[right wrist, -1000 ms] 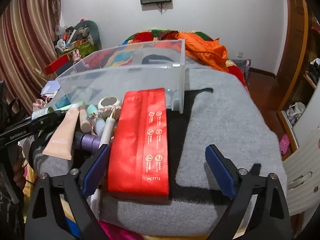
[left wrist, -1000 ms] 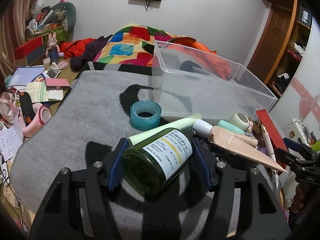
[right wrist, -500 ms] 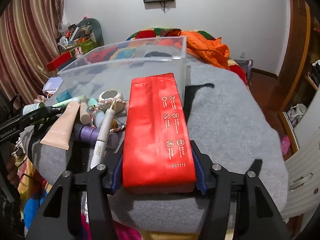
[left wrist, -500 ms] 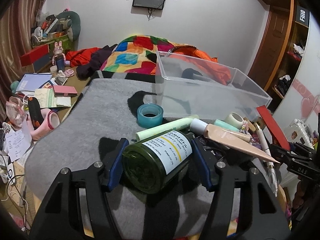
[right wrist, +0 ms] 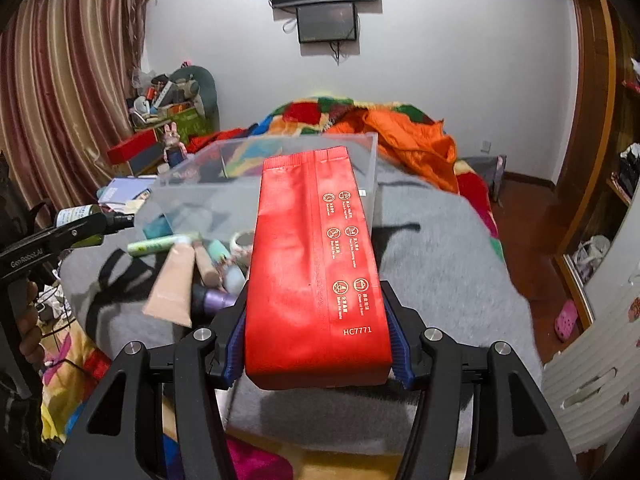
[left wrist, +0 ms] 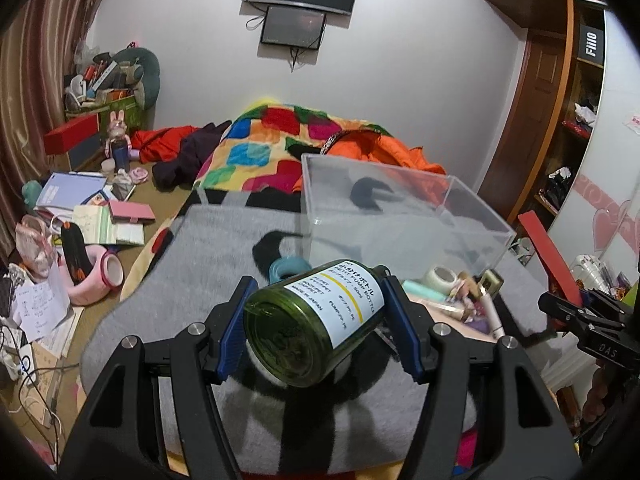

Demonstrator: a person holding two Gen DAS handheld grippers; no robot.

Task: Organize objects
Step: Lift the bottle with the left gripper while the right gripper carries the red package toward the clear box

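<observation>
Green glass bottle [left wrist: 316, 322]: lies on its side between the blue pads [left wrist: 234, 334] of the left gripper [left wrist: 320, 332], base toward the camera, white printed label up; it hangs clear above the grey blanket [left wrist: 200, 280].
Left gripper state: jaws about half open, both pads pressed against the bottle's sides.
Red packet [right wrist: 316, 264]: long flat foil pack clamped at its near end by the right gripper [right wrist: 316, 350], its far end reaching toward the clear box [right wrist: 256, 184].
Right gripper state: jaws have just been closing onto the packet and now stand about halfway, pads [right wrist: 236, 344] tight on both long edges.
Clear plastic box: empty-looking open bin on the far part of the blanket, right of centre in the left wrist view [left wrist: 400, 208].
Loose items: teal tape roll [left wrist: 288, 268] just behind the bottle; white tape roll [left wrist: 440, 278], a beige tube [right wrist: 172, 284], a pale green tube [right wrist: 160, 244] and a purple bottle [right wrist: 214, 300] heaped near the box's near wall.
Other gripper seen: the right one shows at the right edge of the left wrist view [left wrist: 592, 320], the red packet rising from it.
</observation>
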